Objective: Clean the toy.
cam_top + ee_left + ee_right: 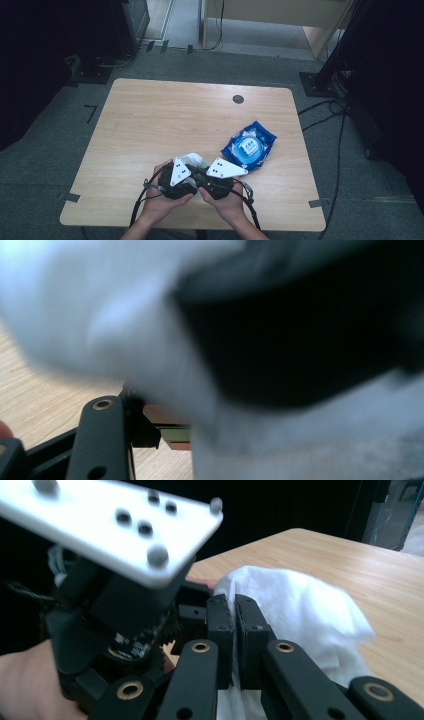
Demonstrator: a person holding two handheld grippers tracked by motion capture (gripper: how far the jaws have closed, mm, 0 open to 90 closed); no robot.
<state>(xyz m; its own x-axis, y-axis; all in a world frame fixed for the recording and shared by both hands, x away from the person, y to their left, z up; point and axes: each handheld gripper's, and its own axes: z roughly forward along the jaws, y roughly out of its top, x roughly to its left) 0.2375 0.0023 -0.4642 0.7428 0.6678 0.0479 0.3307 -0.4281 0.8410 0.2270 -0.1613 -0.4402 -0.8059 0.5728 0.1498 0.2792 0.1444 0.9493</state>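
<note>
Right gripper (pixel 234 611): jaws pressed almost together, clamping a fold of the white wipe (pixel 305 615); the cloth bulges out beyond and to one side of the pads; in the high view this gripper (pixel 202 172) sits at the near middle of the table, its tips turned toward the other gripper
Left gripper (pixel 192 167): held close against the right one, tips almost meeting; in its own view the blurred wipe (pixel 125 325) fills the space just ahead of the jaws; whether its jaws press on the cloth I cannot tell
Wipe (pixel 192 160): small white bunch lifted between the two grippers, above the near part of the table
Hands: left hand (pixel 160 192) and right hand (pixel 222 197) cup the gripper bodies from below
Table (pixel 150 120): pale wood; blue wipe packet (pixel 248 145) lies to the right of the grippers, near but apart; dark round cap (pixel 238 99) near the far edge
Room: grey carpet (pixel 65 150); black stands and cables at the sides
</note>
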